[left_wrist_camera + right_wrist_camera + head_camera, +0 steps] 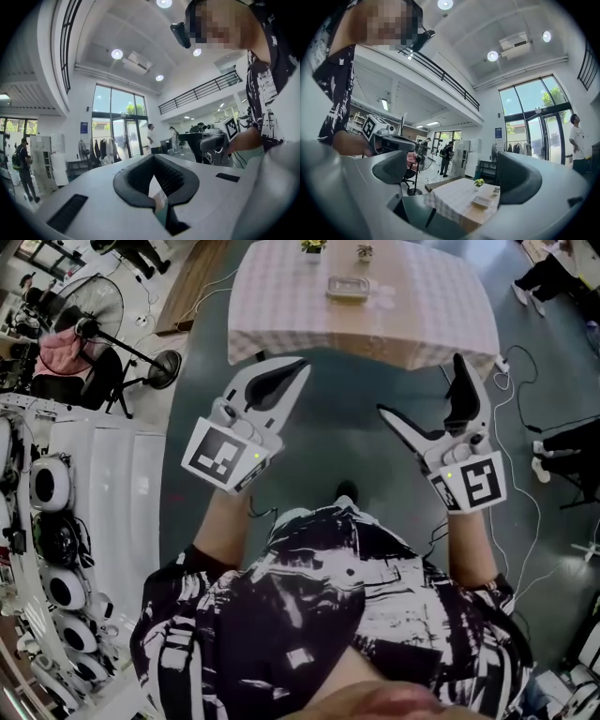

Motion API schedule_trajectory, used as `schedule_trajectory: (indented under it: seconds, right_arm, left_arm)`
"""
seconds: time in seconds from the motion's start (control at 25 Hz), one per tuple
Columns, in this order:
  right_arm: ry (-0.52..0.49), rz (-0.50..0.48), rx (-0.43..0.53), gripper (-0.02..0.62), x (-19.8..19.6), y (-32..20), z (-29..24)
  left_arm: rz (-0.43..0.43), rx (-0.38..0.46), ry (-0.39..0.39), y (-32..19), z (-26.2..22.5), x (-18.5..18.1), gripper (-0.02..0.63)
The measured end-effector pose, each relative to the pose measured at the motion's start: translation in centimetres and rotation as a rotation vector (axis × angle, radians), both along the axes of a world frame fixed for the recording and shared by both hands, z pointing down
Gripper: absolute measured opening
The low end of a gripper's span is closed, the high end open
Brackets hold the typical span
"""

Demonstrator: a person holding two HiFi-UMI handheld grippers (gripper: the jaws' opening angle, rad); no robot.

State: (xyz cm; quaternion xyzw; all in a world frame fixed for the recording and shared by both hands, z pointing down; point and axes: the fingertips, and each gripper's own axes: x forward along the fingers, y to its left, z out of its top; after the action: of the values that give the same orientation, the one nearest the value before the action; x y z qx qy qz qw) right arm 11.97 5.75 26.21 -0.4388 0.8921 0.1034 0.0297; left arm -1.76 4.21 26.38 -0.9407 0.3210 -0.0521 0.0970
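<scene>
Table point(281, 296), covered in a pale checked cloth, stands on the grey floor point(347, 442) ahead of the person, just beyond both grippers and touched by neither. A shallow tray point(348, 287) lies near its middle, and two small plants point(313, 246) sit at its far edge, well apart from the tray.

The left gripper point(298, 367) is held in the air short of the table's near left corner. In the left gripper view point(159, 202) its jaws are drawn together so that the tips meet, leaving only the hollow between the ribbed pads, and nothing is caught there.

The right gripper point(421, 386) hovers short of the near right corner with its jaws spread wide and empty. The right gripper view point(445, 180) looks between them at the table point(450, 197) and tray point(481, 201).

A standing fan point(94, 310) is off to the left.
</scene>
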Motion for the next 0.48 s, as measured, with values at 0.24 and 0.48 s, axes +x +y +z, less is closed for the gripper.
schedule_trajectory:
  seconds: [0.24, 0.48]
  right_arm:
    - [-0.002, -0.007, -0.010, 0.575, 0.9, -1.5, 0.4]
    - [0.010, -0.002, -0.015, 0.575, 0.8, -5.9, 0.9]
  left_arm:
    - [0.003, -0.014, -0.007, -1.4, 0.7, 1.1, 0.000]
    - [0.012, -0.014, 0.008, -5.8, 1.0, 1.2, 0.000]
